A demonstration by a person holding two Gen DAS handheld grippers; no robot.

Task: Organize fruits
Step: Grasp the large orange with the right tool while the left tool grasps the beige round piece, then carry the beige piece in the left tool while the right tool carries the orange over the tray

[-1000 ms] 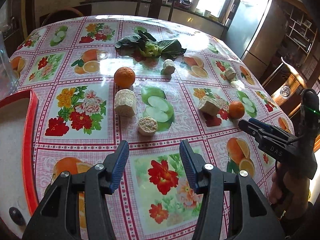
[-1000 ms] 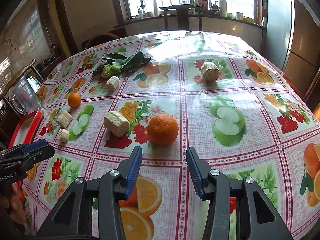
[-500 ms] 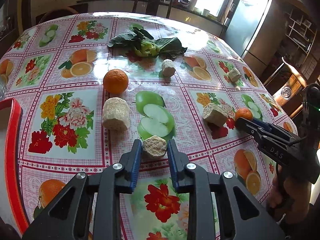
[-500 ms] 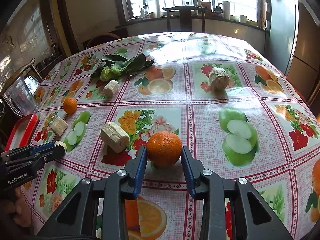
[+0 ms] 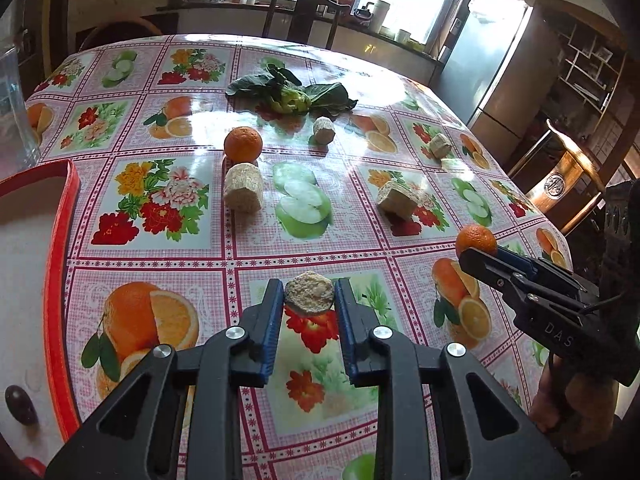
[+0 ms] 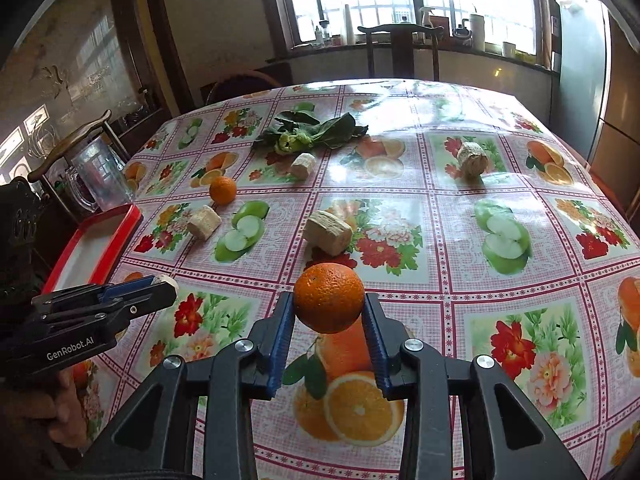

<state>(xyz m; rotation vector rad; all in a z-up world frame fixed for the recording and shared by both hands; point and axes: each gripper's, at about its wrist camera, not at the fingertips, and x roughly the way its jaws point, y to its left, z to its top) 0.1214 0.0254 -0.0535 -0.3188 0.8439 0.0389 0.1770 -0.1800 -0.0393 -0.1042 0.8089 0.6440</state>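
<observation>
1. An orange (image 6: 329,298) is clamped between the jaws of the right gripper (image 6: 329,320) and sits clear above the surface (image 6: 440,240).
2. A short pale round chunk (image 5: 309,293), its fibrous cut end facing the camera, is gripped between the jaws of the left gripper (image 5: 309,304), which are closed narrow on it, above the surface.
3. In the left wrist view the right gripper appears at the right edge with the orange at its tip; a hand (image 5: 568,400) holds its handle.
4. A second orange (image 5: 243,143) rests on the surface, just behind a larger pale chunk (image 5: 243,193).
5. Three more pale chunks lie apart on the surface: one (image 5: 323,130) near the leafy greens (image 5: 292,94), one (image 5: 395,200) right of centre, one (image 5: 440,145) farther right.
6. A red-rimmed tray (image 5: 60,240) lies at the left edge of the surface; a small dark oval object (image 5: 20,404) lies in it.
7. A clear glass mug (image 6: 98,178) stands beyond the tray.
</observation>
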